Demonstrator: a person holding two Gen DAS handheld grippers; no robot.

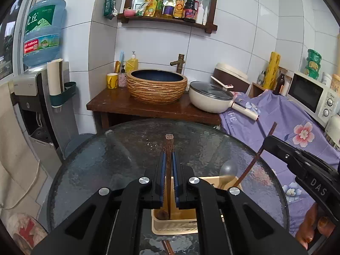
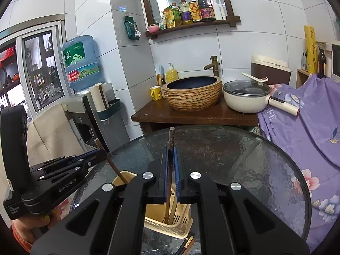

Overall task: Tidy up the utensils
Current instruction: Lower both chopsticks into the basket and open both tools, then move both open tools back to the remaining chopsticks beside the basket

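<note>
Chopsticks are the things in hand: the left gripper is clamped on one brown chopstick, whose lower end dips into the cream utensil basket directly beneath the jaws. The right gripper pinches a second chopstick the same way, its lower end inside the basket too. A wooden spoon leans in the basket. The basket stands at the near edge of the round glass table, with more chopsticks lying just in front of it.
</note>
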